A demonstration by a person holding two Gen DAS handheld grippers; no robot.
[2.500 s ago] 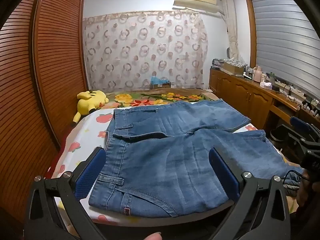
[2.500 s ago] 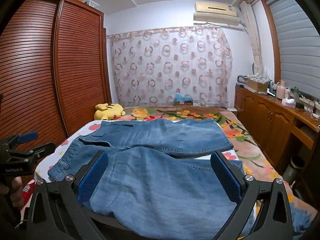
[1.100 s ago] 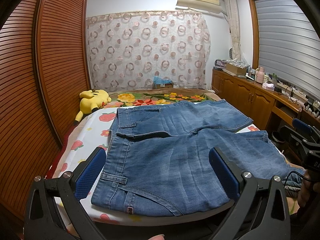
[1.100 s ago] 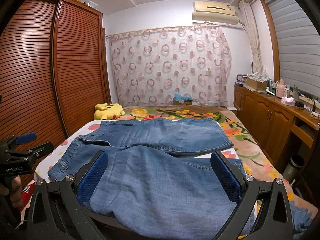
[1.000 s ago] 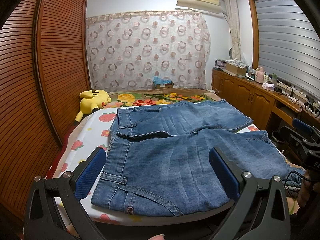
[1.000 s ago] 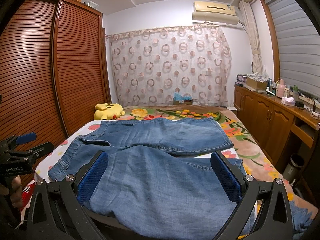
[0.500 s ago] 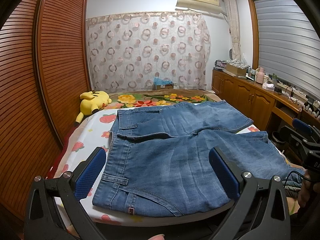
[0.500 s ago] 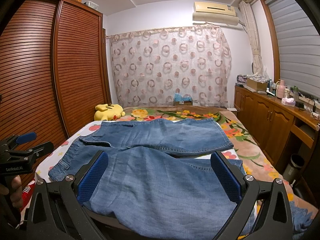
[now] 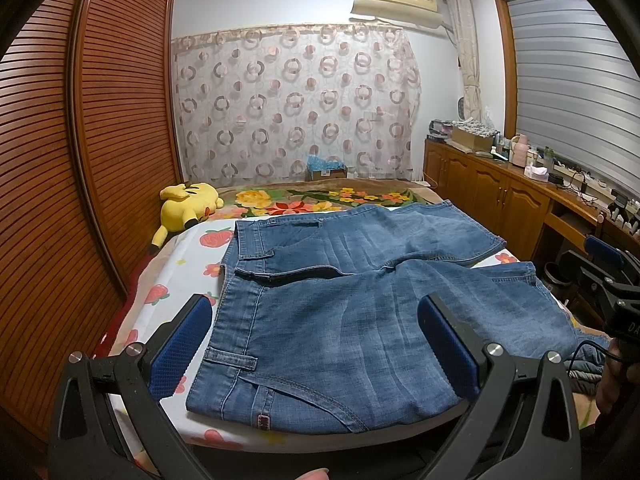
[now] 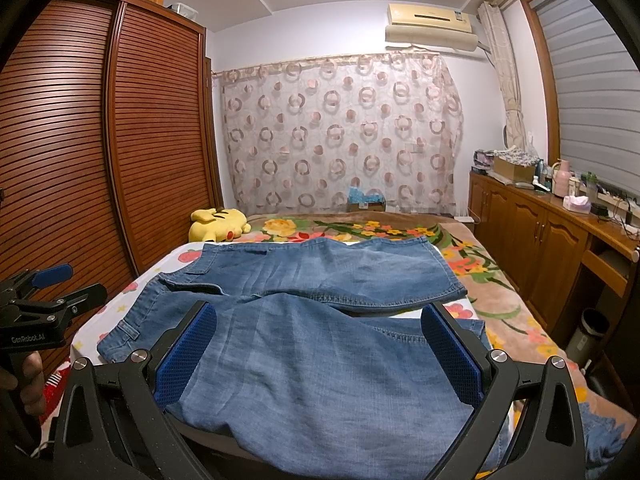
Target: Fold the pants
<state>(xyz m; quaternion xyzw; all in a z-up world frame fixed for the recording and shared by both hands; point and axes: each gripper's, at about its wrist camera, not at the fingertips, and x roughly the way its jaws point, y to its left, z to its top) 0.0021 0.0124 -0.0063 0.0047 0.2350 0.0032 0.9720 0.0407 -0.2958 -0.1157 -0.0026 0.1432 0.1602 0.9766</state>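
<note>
Blue denim pants (image 9: 344, 304) lie spread flat on the bed (image 9: 192, 256), waistband to the left, both legs running right; the near leg's end hangs over the bed's front right edge. They also show in the right wrist view (image 10: 320, 320). My left gripper (image 9: 316, 340) is open and empty, held above the near edge by the waistband. My right gripper (image 10: 320, 356) is open and empty, held over the near leg. Each gripper shows at the edge of the other's view, the right one (image 9: 608, 280) and the left one (image 10: 44, 300).
A yellow plush toy (image 9: 188, 204) lies at the bed's far left. A slatted wooden wardrobe (image 9: 60, 160) runs along the left. Wooden cabinets (image 9: 500, 200) with clutter stand on the right. A floral blanket (image 10: 472, 264) covers the bed's far and right side. A small bin (image 10: 592, 332) stands by the cabinets.
Both grippers have stayed open. The left view has drawn back and risen slightly, so the pants sit a little farther away. The pants have not moved.
</note>
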